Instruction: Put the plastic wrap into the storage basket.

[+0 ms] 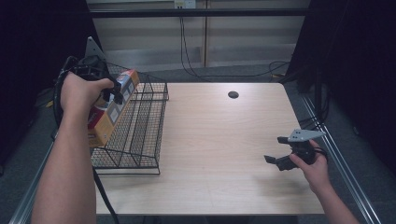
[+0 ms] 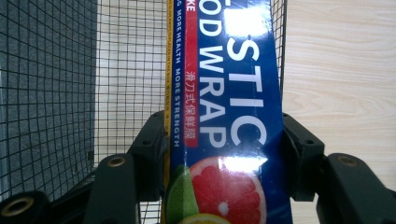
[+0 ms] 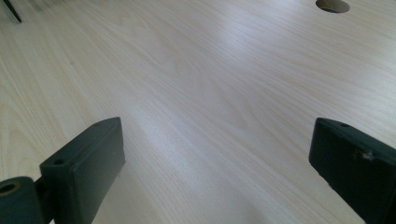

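Observation:
A long box of plastic food wrap (image 1: 111, 110), orange-sided with a blue face and citrus picture (image 2: 229, 116), hangs tilted over the black wire basket (image 1: 140, 135) at the table's left. My left gripper (image 1: 112, 95) is shut on the box, its black jaws pressing both long sides. In the left gripper view the box runs up between the jaws with the basket mesh (image 2: 56, 93) behind it. My right gripper (image 1: 277, 150) rests low over the table's right side, open, with bare wood between its jaws (image 3: 215, 154).
The light wooden table (image 1: 219, 140) has a round cable hole (image 1: 233, 94) near its far edge, also seen at the top of the right gripper view as a dark hole (image 3: 332, 5). Cables lie on the floor behind. Metal rails run along both table sides.

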{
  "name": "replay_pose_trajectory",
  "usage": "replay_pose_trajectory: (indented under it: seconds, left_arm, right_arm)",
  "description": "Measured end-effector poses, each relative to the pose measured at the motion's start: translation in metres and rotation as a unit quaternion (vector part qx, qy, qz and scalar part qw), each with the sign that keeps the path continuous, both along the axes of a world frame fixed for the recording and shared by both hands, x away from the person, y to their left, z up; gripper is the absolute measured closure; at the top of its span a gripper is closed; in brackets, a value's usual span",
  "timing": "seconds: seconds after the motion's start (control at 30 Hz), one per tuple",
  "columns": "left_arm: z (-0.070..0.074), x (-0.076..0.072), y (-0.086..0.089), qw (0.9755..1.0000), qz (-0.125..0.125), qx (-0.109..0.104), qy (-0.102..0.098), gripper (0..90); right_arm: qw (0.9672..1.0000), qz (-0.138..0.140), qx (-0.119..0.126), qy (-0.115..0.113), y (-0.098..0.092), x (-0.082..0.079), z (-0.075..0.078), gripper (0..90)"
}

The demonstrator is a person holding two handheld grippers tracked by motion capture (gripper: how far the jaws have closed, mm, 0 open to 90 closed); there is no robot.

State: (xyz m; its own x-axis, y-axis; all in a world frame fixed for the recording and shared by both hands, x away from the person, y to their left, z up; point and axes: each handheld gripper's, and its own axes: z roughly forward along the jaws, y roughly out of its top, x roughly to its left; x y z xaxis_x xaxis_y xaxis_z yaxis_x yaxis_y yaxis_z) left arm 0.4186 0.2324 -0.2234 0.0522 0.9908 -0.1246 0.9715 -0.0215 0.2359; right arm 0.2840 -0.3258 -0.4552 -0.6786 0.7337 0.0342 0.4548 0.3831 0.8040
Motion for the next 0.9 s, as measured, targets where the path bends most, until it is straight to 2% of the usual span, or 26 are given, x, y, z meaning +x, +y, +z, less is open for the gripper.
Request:
replay_pose_trajectory:
  seconds: [0.03,0.13,0.17,0.4,0.5,0.53,0.6,0.63,0.67,0.83,0.87,0.9]
  left_arm:
    - [0.0,0.0,-0.001,0.9999,0.009,-0.009,0.0,44.3]
    - [0.001,0.0,-0.001,0.9999,0.011,-0.004,-0.001,44.3]
    - [0.001,0.001,0.001,1.0,0.006,0.003,-0.003,44.4]
    - [0.009,0.0,0.0,0.9999,0.008,-0.011,-0.01,44.3]
    - [0.014,0.001,0.002,0.9999,0.003,-0.007,-0.015,44.3]
    - [0.015,0.001,0.002,0.9998,0.011,-0.011,-0.015,44.3]
    - [0.016,0.001,0.004,0.9998,0.004,-0.003,-0.018,44.3]
    - [0.017,0.001,0.004,0.9997,0.013,-0.011,-0.017,44.4]
    - [0.017,0.002,0.006,0.9998,0.009,-0.007,-0.019,44.3]
    - [0.016,0.003,0.01,0.9996,0.017,-0.004,-0.021,44.3]
    - [0.015,0.003,0.012,0.9997,0.011,0.002,-0.02,44.3]
    - [0.014,0.003,0.012,0.9995,0.023,-0.005,-0.021,44.3]
  right_arm:
    - [1.0,0.0,0.0,0.0,0.0,0.0,0.0,3.4]
    - [1.0,0.0,0.002,0.003,0.0,0.0,0.0,3.4]
    - [1.0,-0.001,0.001,0.002,0.0,0.0,-0.001,3.4]
    - [1.0,-0.001,0.002,0.005,0.001,0.0,-0.001,3.4]
    - [1.0,-0.001,0.001,0.004,0.001,0.0,-0.001,3.4]
    - [1.0,0.0,0.002,0.004,0.001,0.0,-0.001,3.4]
    - [1.0,-0.002,0.001,0.004,0.001,0.0,-0.001,3.4]
    - [1.0,-0.002,0.002,0.004,0.001,0.0,-0.001,3.4]
    - [1.0,-0.002,0.002,0.004,0.001,0.0,-0.001,3.4]
    - [1.0,-0.002,0.001,0.003,0.001,0.0,-0.001,3.4]
    - [1.0,-0.002,0.002,0.004,0.001,0.0,-0.001,3.4]
    - [1.0,-0.002,0.001,0.003,0.001,0.0,-0.001,3.4]
